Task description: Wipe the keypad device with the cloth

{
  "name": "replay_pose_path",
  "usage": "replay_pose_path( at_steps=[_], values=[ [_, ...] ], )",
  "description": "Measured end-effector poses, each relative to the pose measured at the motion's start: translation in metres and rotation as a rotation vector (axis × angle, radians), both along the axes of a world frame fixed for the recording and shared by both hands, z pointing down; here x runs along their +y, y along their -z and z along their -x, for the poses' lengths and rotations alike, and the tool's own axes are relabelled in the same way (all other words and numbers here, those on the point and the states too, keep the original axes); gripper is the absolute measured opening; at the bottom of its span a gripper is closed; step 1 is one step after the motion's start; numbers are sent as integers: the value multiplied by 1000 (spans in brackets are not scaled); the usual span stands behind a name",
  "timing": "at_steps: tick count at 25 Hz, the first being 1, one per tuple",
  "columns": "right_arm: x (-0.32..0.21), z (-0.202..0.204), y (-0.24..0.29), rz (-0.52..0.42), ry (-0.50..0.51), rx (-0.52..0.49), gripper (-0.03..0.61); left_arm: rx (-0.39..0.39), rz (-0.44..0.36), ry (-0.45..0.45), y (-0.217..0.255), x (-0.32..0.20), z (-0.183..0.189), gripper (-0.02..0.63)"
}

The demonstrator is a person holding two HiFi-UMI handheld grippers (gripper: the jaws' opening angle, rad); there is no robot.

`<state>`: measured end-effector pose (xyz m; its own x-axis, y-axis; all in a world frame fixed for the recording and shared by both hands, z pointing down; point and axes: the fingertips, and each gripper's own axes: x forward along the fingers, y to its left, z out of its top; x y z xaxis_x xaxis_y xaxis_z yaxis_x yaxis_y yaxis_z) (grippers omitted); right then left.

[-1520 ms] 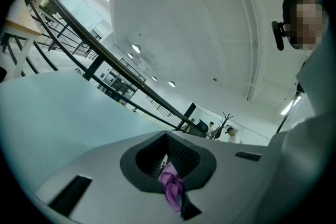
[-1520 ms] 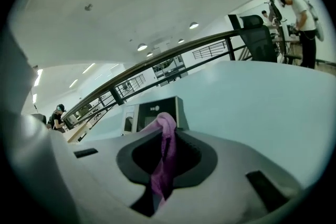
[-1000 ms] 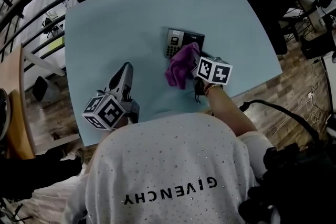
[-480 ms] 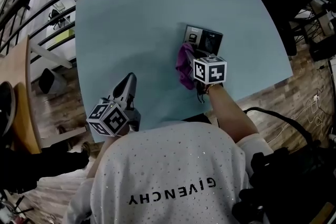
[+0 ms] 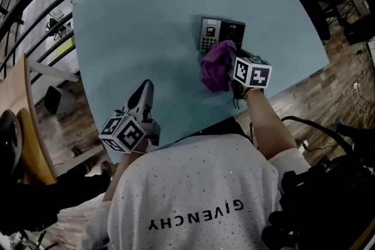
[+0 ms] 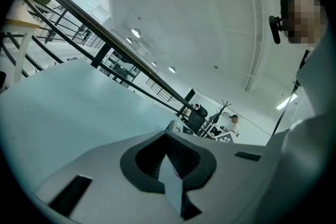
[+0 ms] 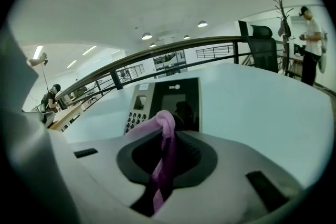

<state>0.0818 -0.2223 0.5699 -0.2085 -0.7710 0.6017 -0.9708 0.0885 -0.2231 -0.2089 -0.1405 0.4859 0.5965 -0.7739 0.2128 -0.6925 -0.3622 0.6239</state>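
Two grippers in play, only one loaded. Right gripper (image 7: 167,162) is clenched on the purple cloth (image 5: 215,66), a fold pinched between its jaws and the rest bunched over the tip. Keypad device (image 5: 221,35) lies flat on the desk (image 5: 146,26), toward the far right corner, directly ahead of the right gripper and just beyond its jaws. Its long axis runs across the gripper's line: button block to the left, dark panel to the right. Cloth appears to overlap the device's near edge. Left gripper (image 5: 145,88) has its jaws closed on nothing and sits by the near edge, well apart from the device. Judgement: the right gripper is nearer, so wiping falls to it, sweeping sideways along the device.
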Motion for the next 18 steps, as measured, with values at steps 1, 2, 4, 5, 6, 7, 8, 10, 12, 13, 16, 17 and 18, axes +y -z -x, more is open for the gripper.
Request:
replay_pose_path(
  at_steps=[1, 2, 4, 5, 6, 7, 8, 10, 12, 13, 16, 17, 18],
  values=[
    [2, -6, -2, 1, -20, -1, 34, 0, 3, -4, -2, -1, 0, -6],
    [4, -12, -3, 3, -41, -3, 34, 1, 7, -7, -3, -1, 0, -6],
    [9, -24, -6, 5, -77, -5, 34, 3, 12, -17, -5, 0, -2, -6],
    [11, -29, -6, 6, -94, -3, 34, 3, 15, -25, -6, 1, -4, -6],
    [13, -34, -7, 8, -112, -2, 34, 3, 16, -34, -6, 2, -7, -6],
    [14, -38, -7, 8, -130, -4, 34, 3, 16, -43, -6, 3, -9, -6],
    [16, -40, -6, 7, -148, -7, 34, 5, 16, -51, -6, 4, -11, -6],
    [18, -39, -2, -4, -171, -15, 34, 11, 10, -59, -4, 6, -13, -6],
    [19, -29, 5, -25, -164, -16, 34, 14, 0, -61, 0, 7, -12, -6],
    [19, -21, 9, -37, -150, -15, 34, 14, -6, -58, 3, 8, -10, -6],
    [16, 14, 18, -61, -61, -5, 34, 16, -26, -39, 12, 8, -4, -6],
    [15, 27, 20, -67, -19, 1, 34, 18, -33, -32, 15, 8, -2, -6],
    [13, 41, 22, -72, 26, 9, 34, 19, -37, -27, 18, 9, -1, -6]
  ],
)
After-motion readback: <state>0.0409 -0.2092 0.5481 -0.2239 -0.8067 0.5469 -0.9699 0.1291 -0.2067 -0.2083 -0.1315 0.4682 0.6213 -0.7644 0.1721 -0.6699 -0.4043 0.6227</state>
